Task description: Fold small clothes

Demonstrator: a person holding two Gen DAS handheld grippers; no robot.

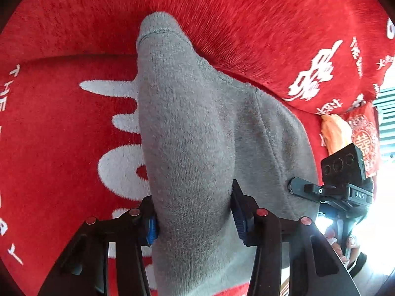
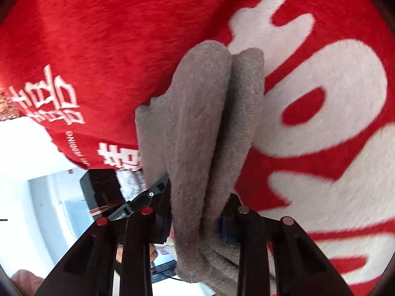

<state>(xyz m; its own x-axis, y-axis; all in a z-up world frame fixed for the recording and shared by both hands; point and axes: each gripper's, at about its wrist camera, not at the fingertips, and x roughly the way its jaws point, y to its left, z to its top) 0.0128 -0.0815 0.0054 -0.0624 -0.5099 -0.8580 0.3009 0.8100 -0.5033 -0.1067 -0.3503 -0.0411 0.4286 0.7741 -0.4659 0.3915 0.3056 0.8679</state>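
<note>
Left wrist view: left gripper [image 1: 195, 218] clamped on a grey fleece garment [image 1: 197, 123], fingers [image 1: 238, 219] pressed into a thick bunch of cloth, far hem draped over a red plush blanket [image 1: 61, 123]. Right wrist view: right gripper [image 2: 195, 218] likewise clamped on the same grey fleece garment [image 2: 209, 113], two rolled folds running forward between the fingers [image 2: 226, 227], cloth apparently lifted off the blanket.

Risks, as a judgement: fleece thick and slippery, so a layer could slide out of either grip; uneven pull between the two holds could skew the fold or leave it bunched; plush pile could drag the hem and rumple it on laying down.

Nearby: raised blanket ridge behind the garment, an orange cloth [image 1: 335, 133] off to the right, bright window light beyond. Nothing obviously blocking the laying-down spot, though much hidden beneath the cloth.
</note>
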